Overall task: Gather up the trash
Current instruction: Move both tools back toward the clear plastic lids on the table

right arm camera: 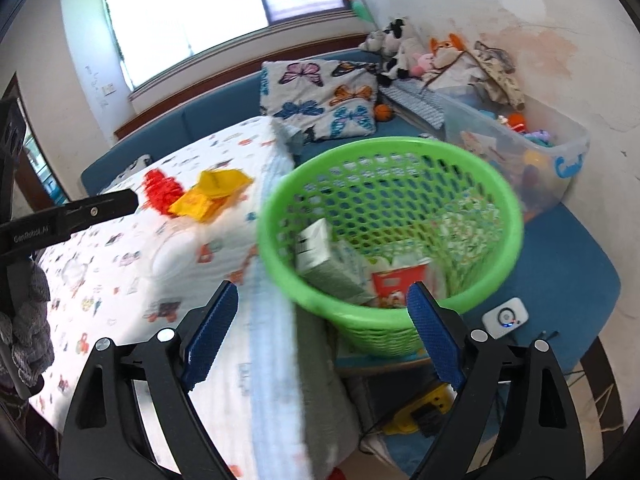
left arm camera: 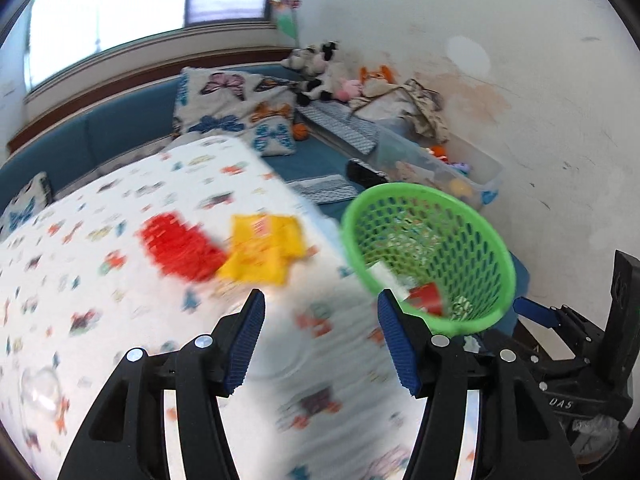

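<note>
— Where is the trash?
— A red wrapper (left arm camera: 180, 246) and a yellow wrapper (left arm camera: 264, 250) lie touching on the bed (left arm camera: 120, 320), near its edge at one o'clock. The green basket (right arm camera: 496, 216) stands just past that edge.
— And the fingers?
— Both the left gripper (left arm camera: 322, 340) and right gripper (right arm camera: 322, 332) have fingers apart, holding nothing.

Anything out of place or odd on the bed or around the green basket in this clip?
Two wrappers, a red one and a yellow one, lie loose on the patterned bedsheet rather than in the green basket, which already holds boxes and packets. Both views are blurred; nothing looks spilled.
</note>
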